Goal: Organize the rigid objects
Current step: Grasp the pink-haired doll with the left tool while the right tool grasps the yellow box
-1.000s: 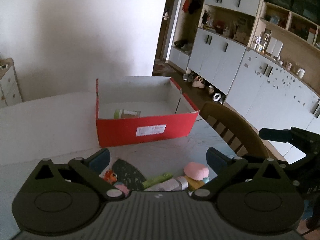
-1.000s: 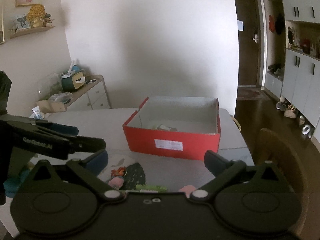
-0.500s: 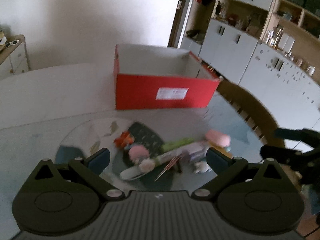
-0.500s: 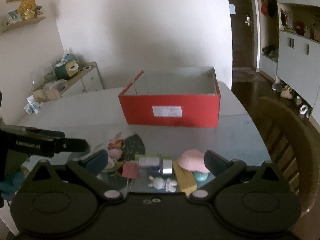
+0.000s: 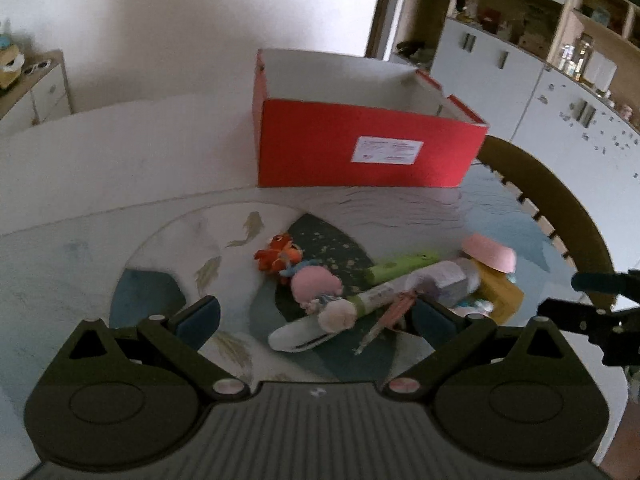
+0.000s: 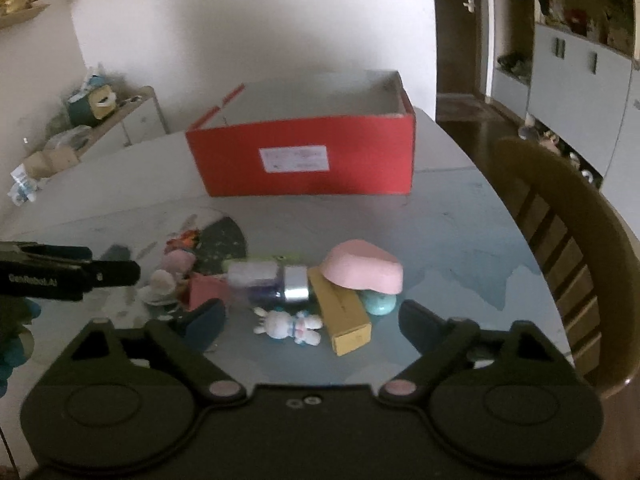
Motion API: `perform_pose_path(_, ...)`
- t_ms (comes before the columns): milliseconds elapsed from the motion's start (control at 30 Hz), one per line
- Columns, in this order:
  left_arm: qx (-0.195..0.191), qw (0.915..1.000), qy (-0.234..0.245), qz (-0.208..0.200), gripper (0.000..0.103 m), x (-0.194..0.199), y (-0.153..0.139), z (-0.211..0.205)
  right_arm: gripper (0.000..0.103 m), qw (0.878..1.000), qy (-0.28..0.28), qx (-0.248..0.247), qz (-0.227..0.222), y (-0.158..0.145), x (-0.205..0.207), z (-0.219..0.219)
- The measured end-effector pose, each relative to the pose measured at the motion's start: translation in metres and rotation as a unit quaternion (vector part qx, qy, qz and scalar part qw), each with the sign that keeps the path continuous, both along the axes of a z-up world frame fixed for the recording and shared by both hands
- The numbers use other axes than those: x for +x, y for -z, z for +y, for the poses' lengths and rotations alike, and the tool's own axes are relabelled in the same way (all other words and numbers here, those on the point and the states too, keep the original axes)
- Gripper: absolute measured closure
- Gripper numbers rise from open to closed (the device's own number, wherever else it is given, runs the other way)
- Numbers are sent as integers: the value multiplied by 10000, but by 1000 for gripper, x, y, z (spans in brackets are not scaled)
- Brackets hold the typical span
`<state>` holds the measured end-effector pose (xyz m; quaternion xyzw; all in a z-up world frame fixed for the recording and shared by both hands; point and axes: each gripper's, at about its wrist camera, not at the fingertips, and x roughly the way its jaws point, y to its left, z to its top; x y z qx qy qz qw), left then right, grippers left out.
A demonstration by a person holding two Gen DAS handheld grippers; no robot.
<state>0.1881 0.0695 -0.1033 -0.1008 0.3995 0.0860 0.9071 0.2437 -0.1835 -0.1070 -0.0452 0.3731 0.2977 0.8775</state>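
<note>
A red cardboard box [image 5: 368, 148] [image 6: 304, 156] stands open-topped at the back of the table. In front of it lies a heap of small things: a pink bowl [image 6: 362, 266] resting on a yellow carton [image 6: 344, 312], a silver-capped bottle [image 6: 272, 282], a white bunny figure [image 6: 290, 325], a pink plush [image 5: 316, 284], an orange toy [image 5: 278, 258], a green tube [image 5: 400, 266]. My left gripper [image 5: 316, 320] hangs open above the plush side. My right gripper [image 6: 312, 324] is closing its jaws; the bunny lies below between them, untouched.
A wooden chair [image 6: 560, 232] stands close against the table's right edge. White cabinets [image 5: 560, 92] line the right wall and a low sideboard [image 6: 120, 120] stands at the left. The patterned glass tabletop [image 5: 160, 248] has bare room left of the heap.
Both grippers have sunk toward the table, so the heap looks larger and nearer and the box's inside is hidden. The right jaws stand slightly narrower.
</note>
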Motion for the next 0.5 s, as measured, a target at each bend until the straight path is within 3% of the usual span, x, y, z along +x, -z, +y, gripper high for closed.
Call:
perform_pose_path(200, -324, 9988, -268, 244, 0, 18, 17, 20, 26, 9994, -37, -317, 100, 16, 10, 8)
perform_pose_path(367, -387, 9979, -306, 426, 1, 30, 26, 25, 32, 9986, -98, -490, 163, 25, 18, 13)
perform_pose_path(500, -648, 9949, -497, 591, 2, 40, 33, 33, 36, 9982, -113, -560, 187, 30, 24, 16)
